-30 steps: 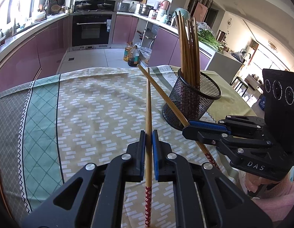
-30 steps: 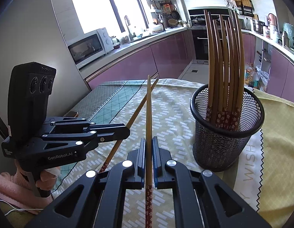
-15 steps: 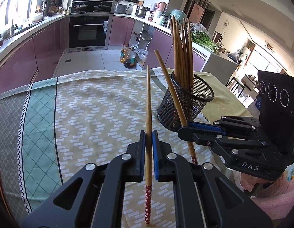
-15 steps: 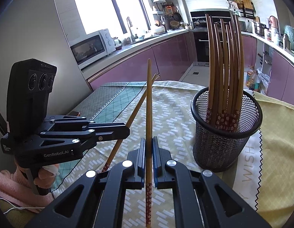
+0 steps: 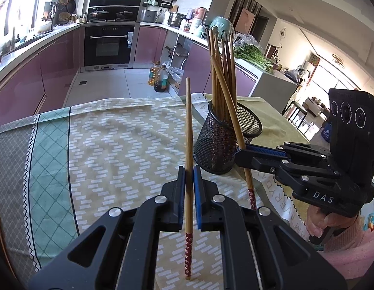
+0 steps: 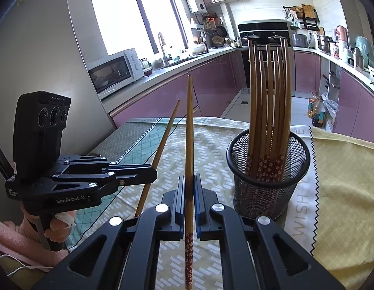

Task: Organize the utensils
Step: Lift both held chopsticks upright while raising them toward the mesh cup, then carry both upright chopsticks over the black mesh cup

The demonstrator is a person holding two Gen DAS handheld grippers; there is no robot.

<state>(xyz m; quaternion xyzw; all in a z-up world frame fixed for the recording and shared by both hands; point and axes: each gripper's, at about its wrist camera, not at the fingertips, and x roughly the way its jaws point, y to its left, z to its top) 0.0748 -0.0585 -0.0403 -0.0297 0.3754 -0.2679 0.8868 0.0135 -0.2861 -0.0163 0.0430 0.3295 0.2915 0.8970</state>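
Note:
My left gripper (image 5: 189, 176) is shut on a wooden chopstick (image 5: 188, 125) with a red flowered end, held tilted up over the tablecloth. It also shows in the right wrist view (image 6: 151, 172) with its chopstick (image 6: 164, 140). My right gripper (image 6: 189, 183) is shut on a second chopstick (image 6: 189, 125), raised steeply; in the left wrist view this gripper (image 5: 237, 153) holds its chopstick (image 5: 225, 91) beside the holder. A black mesh holder (image 6: 269, 178) with several upright chopsticks (image 6: 269, 101) stands on the table, just right of my right gripper; it also shows in the left wrist view (image 5: 223, 142).
The table carries a patterned green and beige tablecloth (image 5: 114, 145) and a yellow cloth (image 6: 344, 169) under and right of the holder. Kitchen counters, an oven (image 5: 109, 46) and oil bottles (image 5: 160, 79) on the floor lie beyond the table's far edge.
Both grippers have tilted their chopsticks upward. The right gripper's chopstick has swung from low across the table to steep, close beside the mesh holder.

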